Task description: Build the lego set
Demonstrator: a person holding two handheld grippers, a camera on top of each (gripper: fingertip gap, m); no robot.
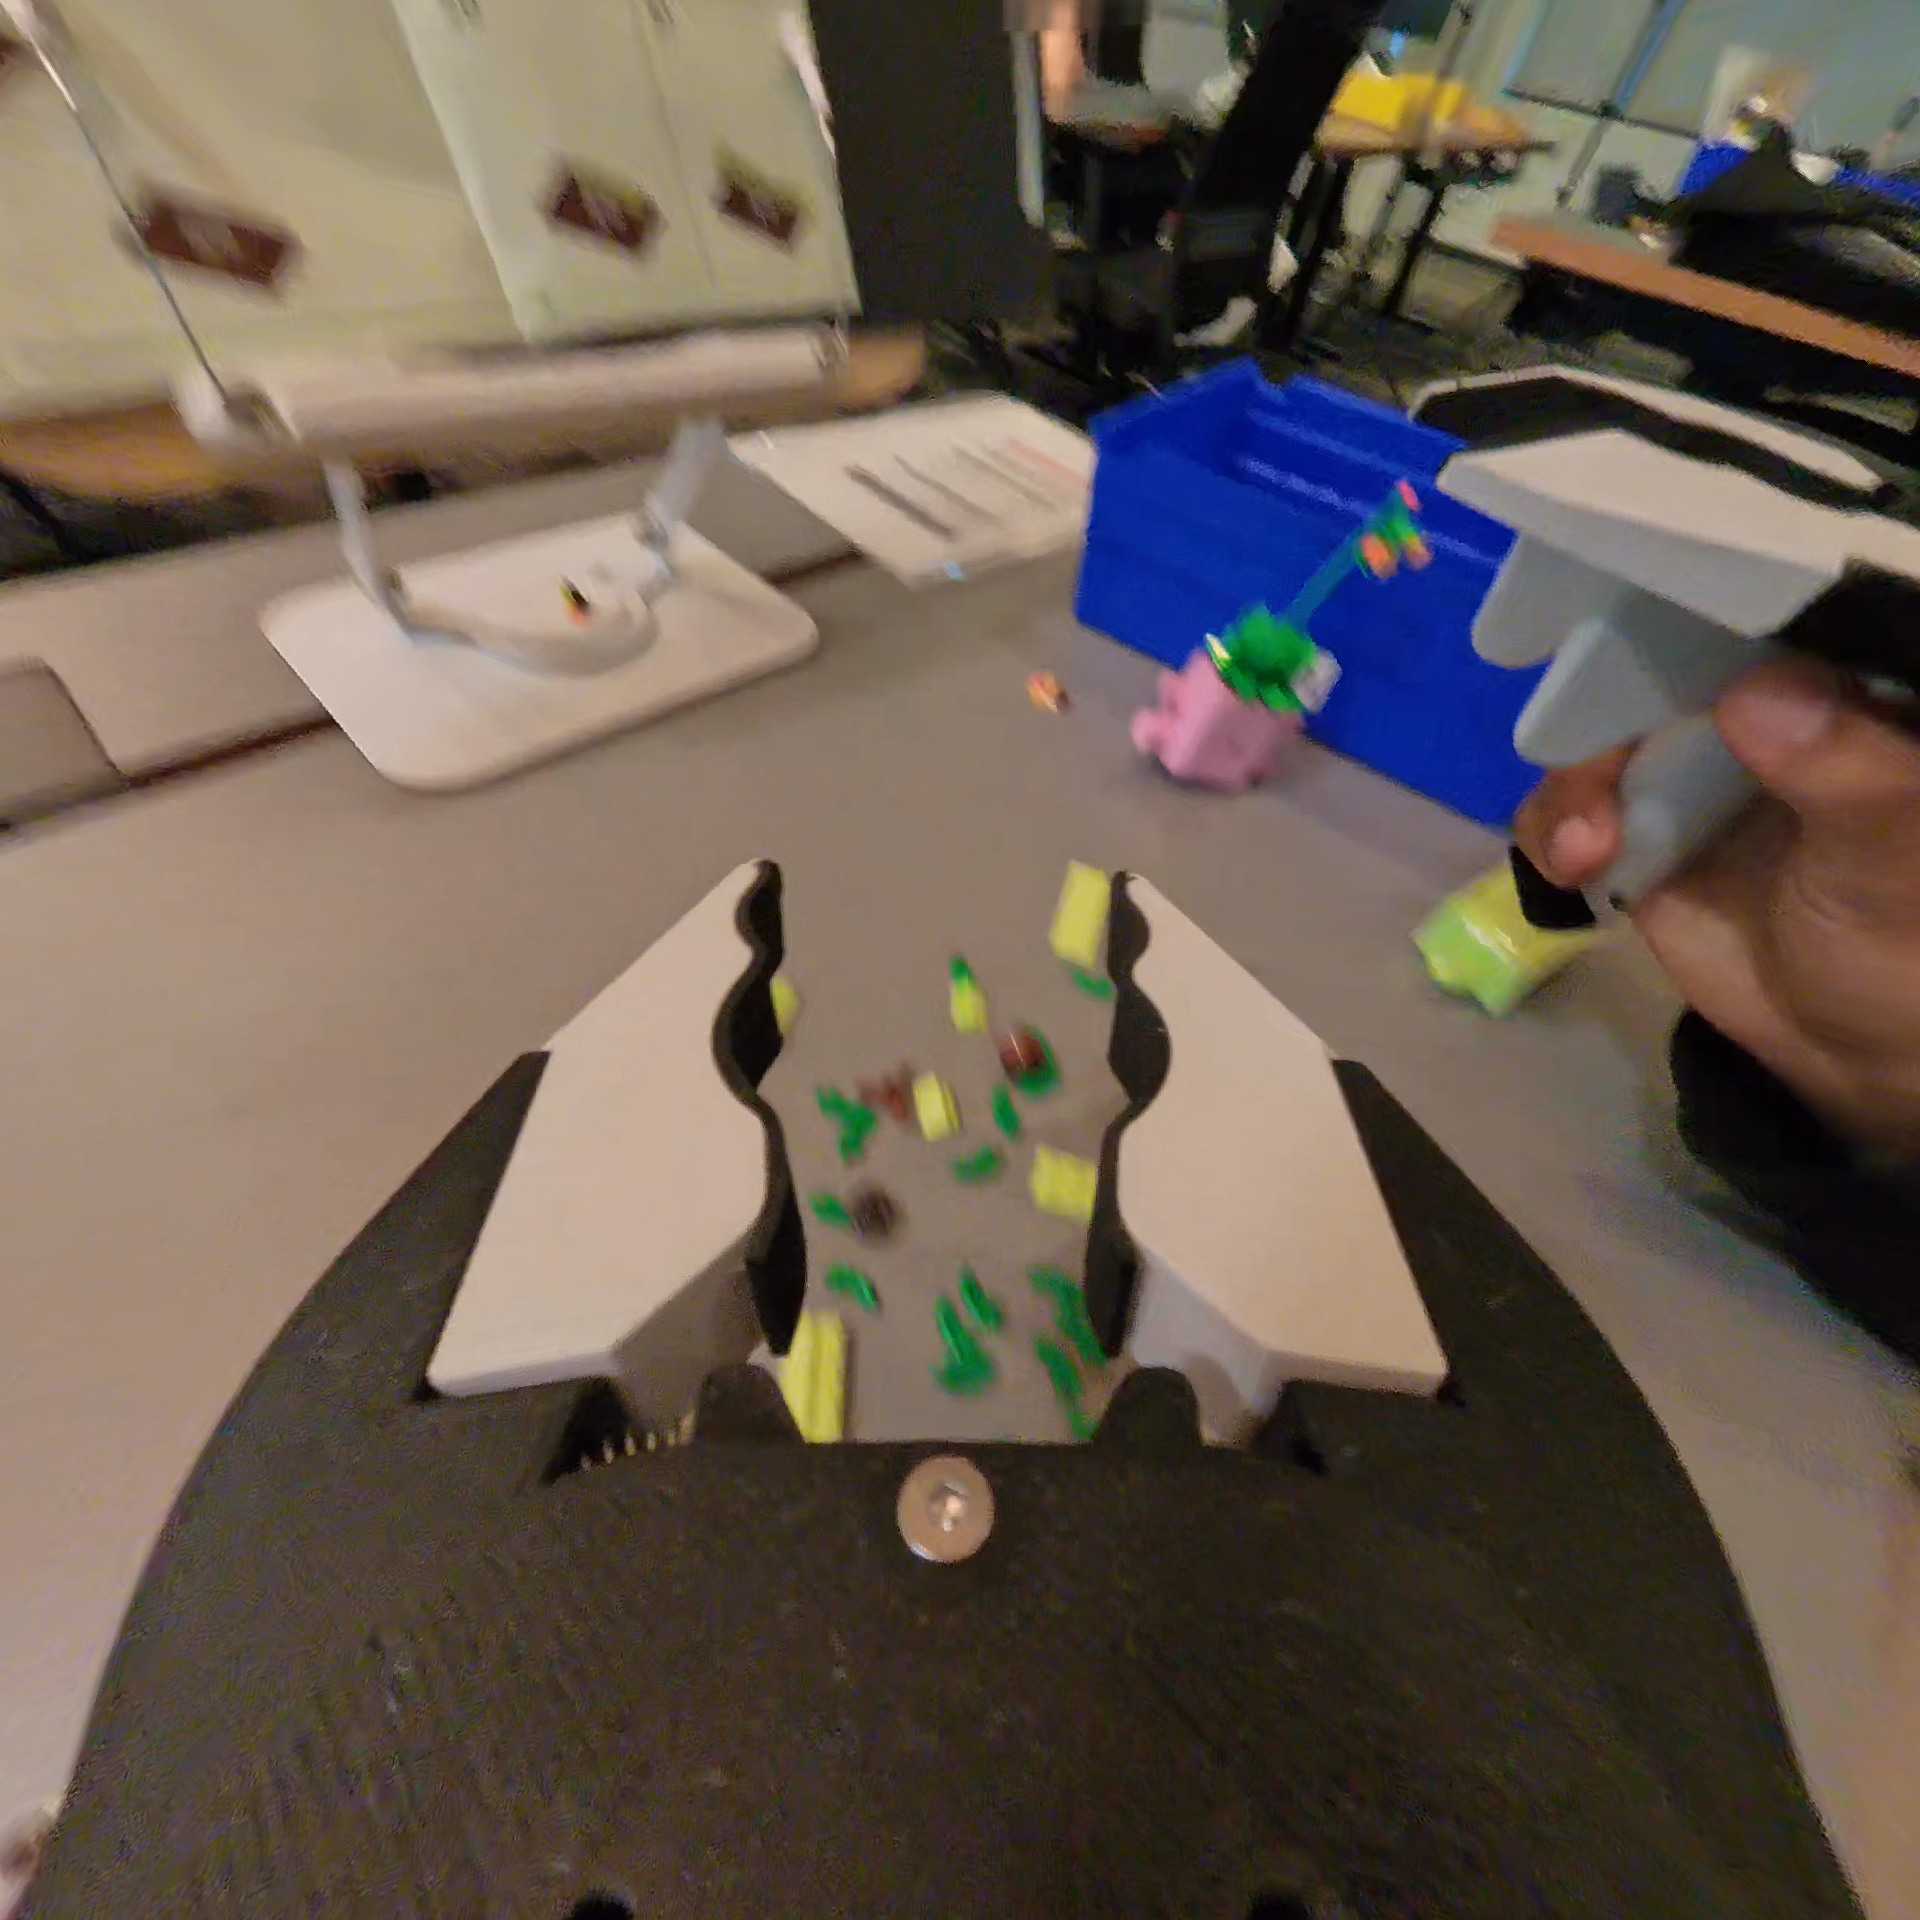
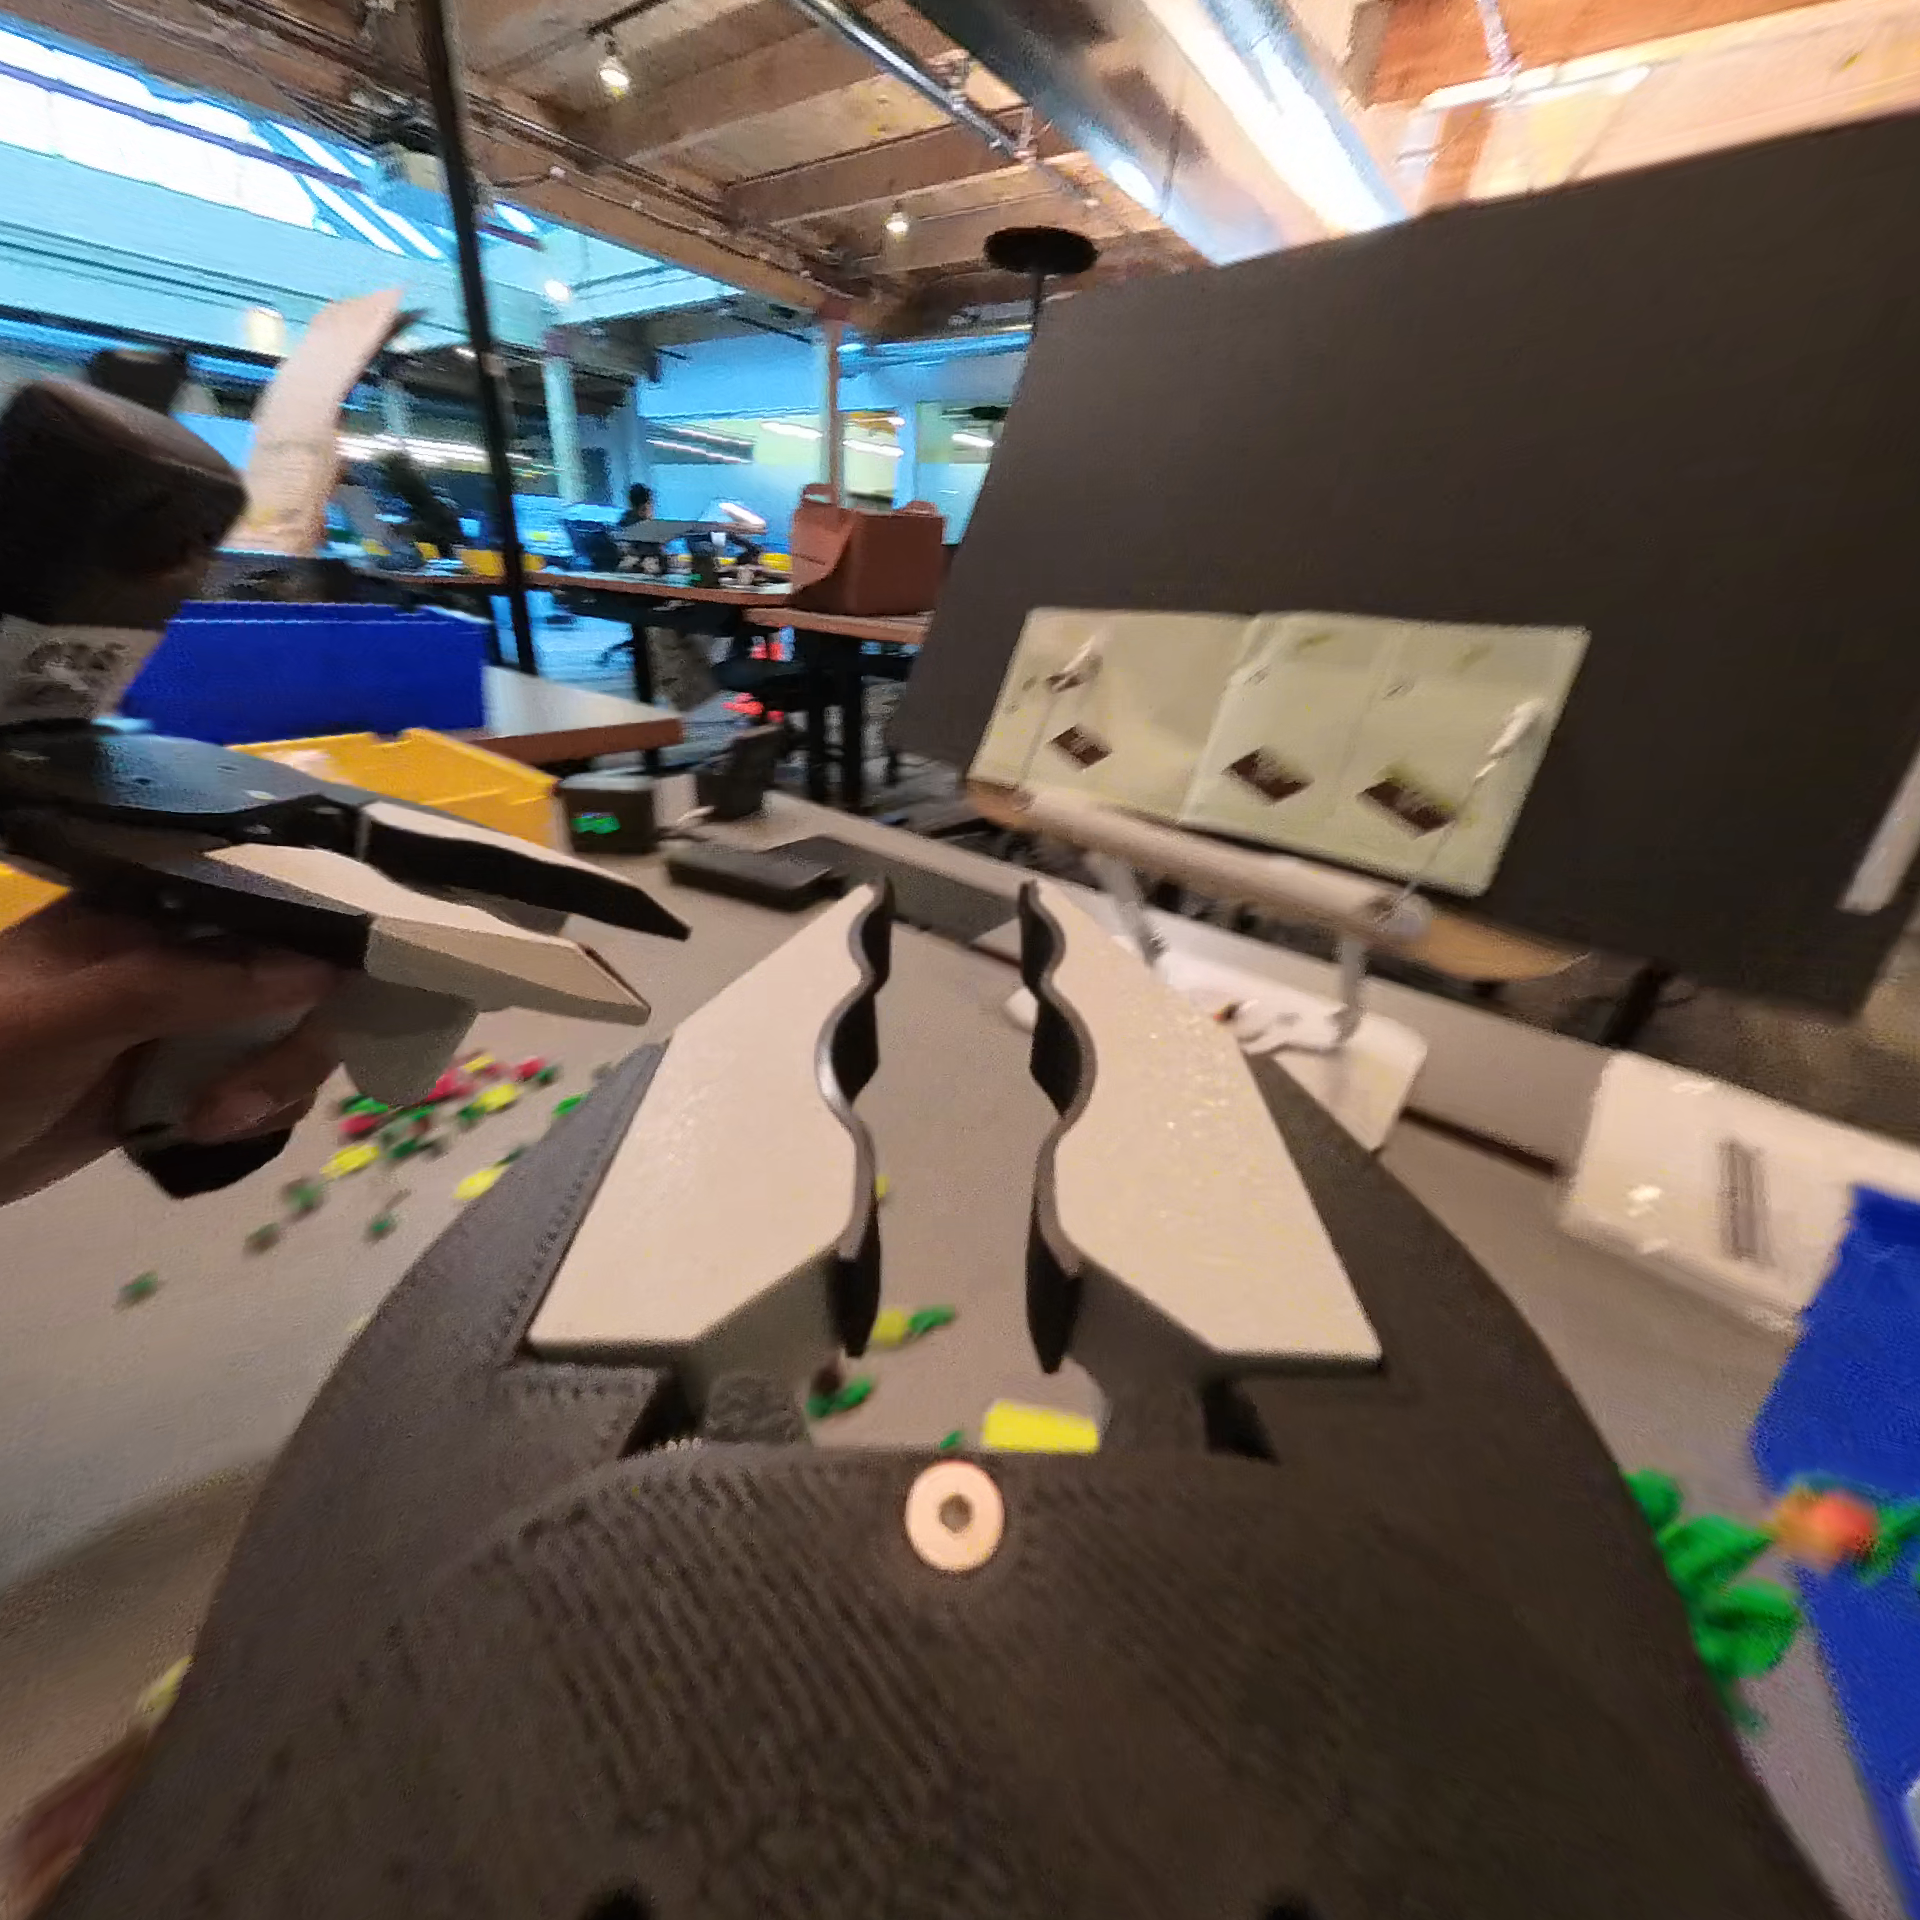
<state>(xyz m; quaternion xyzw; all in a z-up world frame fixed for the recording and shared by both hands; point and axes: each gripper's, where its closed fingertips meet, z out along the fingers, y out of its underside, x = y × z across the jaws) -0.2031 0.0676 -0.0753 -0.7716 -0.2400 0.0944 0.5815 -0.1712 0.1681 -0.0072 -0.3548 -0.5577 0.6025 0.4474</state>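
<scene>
My left gripper (image 1: pixel 940 883) is open and empty, hovering over several loose green, yellow and brown lego pieces (image 1: pixel 935 1143) scattered on the grey table (image 1: pixel 312 1039). A pink lego build (image 1: pixel 1216 727) with green leaves and a blue stem stands farther off by the blue bin (image 1: pixel 1247 520). A lime-yellow lego build (image 1: pixel 1496 956) lies at the right, under the right gripper's handle. My right gripper (image 2: pixel 956 904) is open and empty, raised above the table and pointing toward the booklet stand. The left gripper (image 2: pixel 623 966) shows at the left of the right wrist view, above loose pieces (image 2: pixel 436 1122).
An instruction booklet on a white stand (image 1: pixel 540 665) is at the back left, and shows in the right wrist view (image 2: pixel 1278 748). Paper sheets (image 1: pixel 935 488) lie behind. A hand (image 1: pixel 1787 935) holds the right gripper. A yellow bin (image 2: pixel 436 769) sits at the far left. About 20 centimetres separates my right fingertips from the pink lego build (image 1: pixel 1216 727).
</scene>
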